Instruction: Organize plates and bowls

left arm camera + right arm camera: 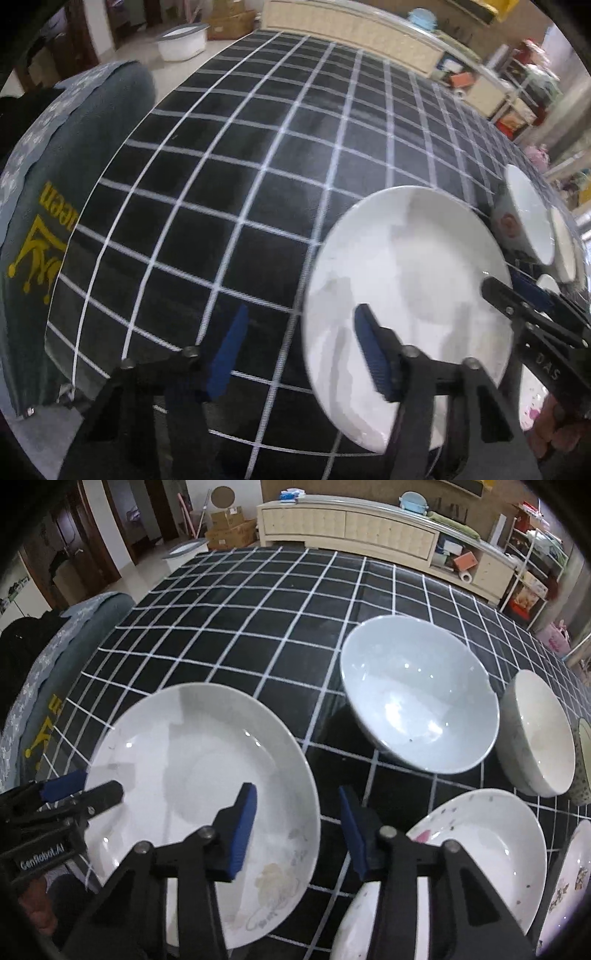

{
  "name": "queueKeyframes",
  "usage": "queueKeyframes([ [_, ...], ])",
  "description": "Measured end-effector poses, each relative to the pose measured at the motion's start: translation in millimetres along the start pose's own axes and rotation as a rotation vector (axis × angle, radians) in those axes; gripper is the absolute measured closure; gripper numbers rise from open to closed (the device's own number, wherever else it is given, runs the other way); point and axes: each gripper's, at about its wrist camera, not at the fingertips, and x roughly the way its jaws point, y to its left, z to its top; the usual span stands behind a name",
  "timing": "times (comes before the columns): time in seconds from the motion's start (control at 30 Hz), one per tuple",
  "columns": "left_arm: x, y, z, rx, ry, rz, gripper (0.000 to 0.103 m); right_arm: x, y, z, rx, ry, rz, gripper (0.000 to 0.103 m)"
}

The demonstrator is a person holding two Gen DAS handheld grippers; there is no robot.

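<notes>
"Which piece is being handled, do you reckon?"

"The big white plate point(192, 775), nearest the table's front edge, left of the flowered plate point(480, 842). Both tools are at it. The left gripper point(299, 352) is spread wide, one blue pad point(373, 354) over the plate's face and the other out over the checked tablecloth point(258, 166). The right gripper point(297, 830) is just as slack at the opposite side, one finger above the plate, one past the rim. Neither has hold of anything."

"So the plate is sitting on the table?"

"It looks that way, though the left view is blurred and I can't be sure the rim is flat down."

"How would you go about picking it up?"

"I'd say only one tool needs it. Slide one finger under the lip and close on the rim, not the sloping face, or the glaze will likely let it slip out. Keep it level coming up. My guess is it belongs with the flowered plate, so lift it well clear of that plate's edge before lowering."

"And the bowls?"

"The pale bowl point(417, 694) and the cream bowl point(535, 734) stand farther back, side by side. Swing low and you could clip them."
</notes>
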Motion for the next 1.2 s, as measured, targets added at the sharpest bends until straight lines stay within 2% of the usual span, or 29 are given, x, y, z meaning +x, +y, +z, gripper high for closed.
queueKeyframes([
  [0.1, 1, 4, 0, -0.017, 0.007, -0.036, 0.058, 5, -3, -3, 0.022, 0.023, 0.018, 0.062],
  [0.2, 1, 2, -1, -0.015, 0.003, -0.060, 0.070, 10, -3, -5, 0.027, 0.041, 0.034, 0.070],
  [0.33, 2, -7, 2, 0.008, 0.007, -0.070, 0.086, 11, -5, -5, 0.052, 0.049, 0.041, 0.073],
  [0.67, -1, -18, 0, 0.044, 0.015, -0.055, 0.086, 7, -9, -10, 0.104, 0.059, 0.058, 0.077],
  [0.9, -2, -9, 0, 0.021, 0.002, -0.036, 0.086, 3, 0, -12, 0.101, 0.062, 0.066, 0.077],
  [1.13, 2, -1, -6, -0.008, 0.026, -0.045, 0.085, 8, 3, -12, 0.092, 0.075, 0.055, 0.078],
  [1.2, -2, 0, -7, -0.005, 0.015, -0.021, 0.086, 4, 5, -11, 0.097, 0.066, 0.056, 0.078],
])
